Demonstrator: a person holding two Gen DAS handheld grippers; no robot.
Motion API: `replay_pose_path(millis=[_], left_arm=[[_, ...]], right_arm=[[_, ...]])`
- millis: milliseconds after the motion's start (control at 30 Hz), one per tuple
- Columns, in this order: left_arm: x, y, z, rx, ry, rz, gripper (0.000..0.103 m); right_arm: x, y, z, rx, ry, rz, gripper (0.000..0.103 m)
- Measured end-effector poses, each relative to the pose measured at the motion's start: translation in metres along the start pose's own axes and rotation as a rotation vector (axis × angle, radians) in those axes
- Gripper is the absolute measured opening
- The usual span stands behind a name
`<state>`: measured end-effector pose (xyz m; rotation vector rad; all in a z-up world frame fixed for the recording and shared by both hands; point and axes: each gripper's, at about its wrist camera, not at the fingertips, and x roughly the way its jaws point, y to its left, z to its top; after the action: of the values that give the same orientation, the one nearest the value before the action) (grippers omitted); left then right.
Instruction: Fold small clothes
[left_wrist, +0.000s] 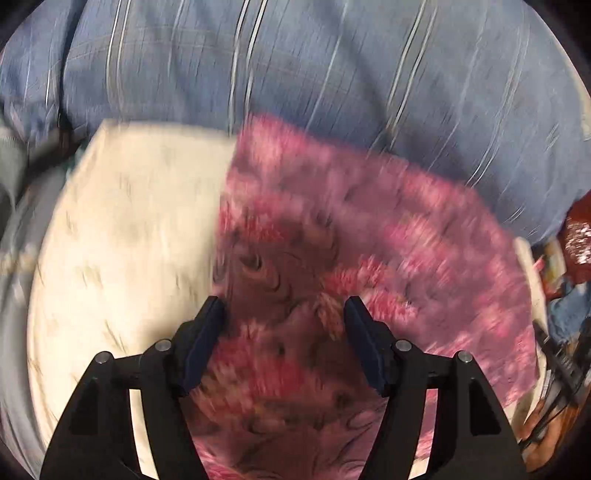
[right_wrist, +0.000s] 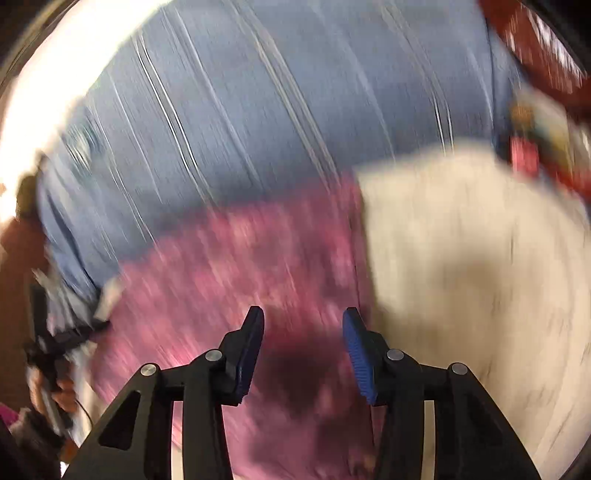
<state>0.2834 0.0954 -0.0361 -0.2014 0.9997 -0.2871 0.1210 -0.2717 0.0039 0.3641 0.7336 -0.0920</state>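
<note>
Motion-blurred fisheye views under warm indoor light

Both views are smeared by motion, most heavily in the right wrist view, where the pink patterned fuzzy cloth (right_wrist: 236, 280) is streaked and a dark shadow is cast between the fingers. Overexposed white glare is seen at that view's upper left. Edges are curved and vignetted black.

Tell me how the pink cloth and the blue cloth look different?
The pink cloth is fuzzy-patterned in pink and red; the blue cloth has thin pale stripes. The pink cloth lies near, under the open left gripper and right gripper; the blue cloth lies farther back. Both are spread-out fabric.
</note>
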Motion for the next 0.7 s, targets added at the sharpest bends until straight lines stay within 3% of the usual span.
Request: replay_pose_path(millis=[33,67,133,200,233,267,300,400,467,500,567,700], left_arm=[[-0.007,-0.004,-0.004,0.031,-0.023,0.031,0.066],[-0.013,-0.005,-0.005,0.044,-0.015,0.047,0.066],[-0.034,0.001,-0.007,0.005,-0.005,-0.011,0.066],[-0.06,0.016,-0.012,-0.057,-0.023,-0.094,0.066],[-0.064,0.019,-0.015,-0.075,-0.016,-0.112,0.066],[-0.06,0.018,-0.012,-0.086,0.0,-0.129,0.066],[-0.057,0.022,-0.022,-0.096,0.027,-0.135,0.066],[-0.038,0.022,-0.047,-0.104,0.087,-0.123,0.066],[-0.039,0.019,-0.065,-0.063,0.056,-0.081,0.066],[-0.042,0.016,-0.068,-0.036,0.045,-0.082,0.066],[-0.051,0.019,-0.067,-0.045,0.051,-0.117,0.066],[-0.073,0.058,-0.052,-0.19,0.051,-0.219,0.066]], right_arm=[[0.005,0.0,-0.009,-0.002,0.027,-0.048,0.042],[-0.006,0.004,-0.013,-0.019,-0.015,-0.071,0.043],[-0.033,0.011,-0.016,-0.03,-0.05,-0.067,0.046],[-0.062,0.023,-0.023,-0.056,-0.15,0.002,0.048],[-0.068,0.028,-0.027,-0.07,-0.171,0.019,0.057],[-0.066,0.032,-0.03,-0.084,-0.17,0.012,0.064],[-0.06,0.036,-0.034,-0.095,-0.15,-0.012,0.064],[-0.02,0.035,-0.055,-0.108,0.018,-0.095,0.062],[-0.023,0.051,-0.065,-0.178,-0.033,-0.167,0.063],[-0.025,0.061,-0.065,-0.195,-0.016,-0.195,0.064],[-0.036,0.081,-0.066,-0.215,-0.034,-0.158,0.064],[-0.04,0.142,-0.078,-0.369,-0.095,-0.082,0.068]])
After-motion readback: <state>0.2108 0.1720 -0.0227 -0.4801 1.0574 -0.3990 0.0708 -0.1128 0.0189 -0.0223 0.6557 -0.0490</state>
